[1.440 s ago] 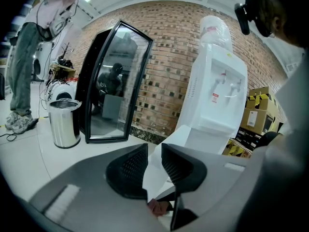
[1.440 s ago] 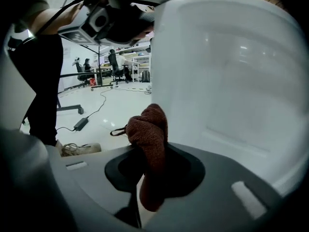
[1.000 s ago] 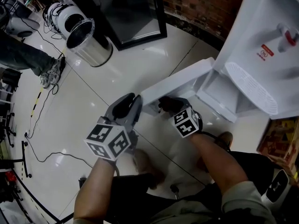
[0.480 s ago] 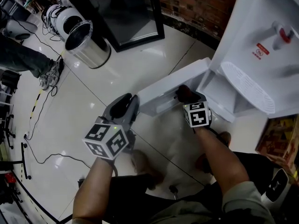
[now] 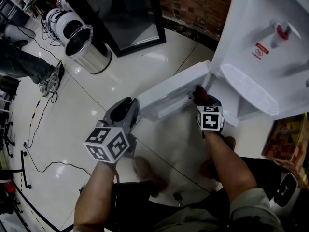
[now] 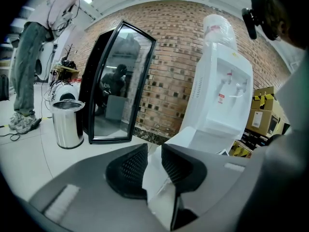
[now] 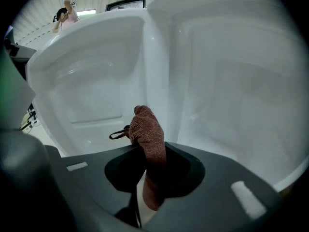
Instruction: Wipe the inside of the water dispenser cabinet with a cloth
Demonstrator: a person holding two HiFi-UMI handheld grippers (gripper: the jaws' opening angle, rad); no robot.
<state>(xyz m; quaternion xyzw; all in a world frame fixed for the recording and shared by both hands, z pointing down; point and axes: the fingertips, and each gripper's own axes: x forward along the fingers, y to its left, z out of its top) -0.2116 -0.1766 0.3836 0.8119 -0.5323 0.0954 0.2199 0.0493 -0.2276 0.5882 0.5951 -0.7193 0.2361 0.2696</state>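
— Clenched jaws on both sides, as far as you can see?

— Yes. The right gripper (image 7: 147, 148) has its jaws pinched on a brown cloth (image 7: 145, 129). The left gripper (image 6: 154, 151) has a white panel edge between its pads, and from overhead that is the free end of the cabinet door (image 5: 171, 92).

— Where is the cloth just now?

— Right at the mouth of the cabinet (image 7: 236, 95), low in the water dispenser (image 5: 260, 42). It sits in front of the upright white edge where the door's inner face meets the opening. I cannot tell whether it touches the plastic.

— Which way does it point?

— Its long axis runs straight out of the jaws. The rounded end leads towards that upright edge, and a small loop sticks out on its left.

— And the door?

— Swung wide open. Its length runs from the dispenser out over the floor (image 5: 96, 95) to the left gripper, with the moulded inner face turned towards the right gripper.

— Any room to move?

— Inside, the cabinet is a smooth white hollow with walls close on each side. Outside, bare tile lies between the door and a steel bin (image 5: 87, 45), which stands well apart. A black-framed glass panel (image 5: 130, 13) leans on the brick wall (image 5: 193, 4) behind it. A cable (image 5: 43, 115) trails across the floor near a standing person (image 5: 24, 64). Cardboard boxes (image 6: 260, 117) crowd the dispenser's far side.
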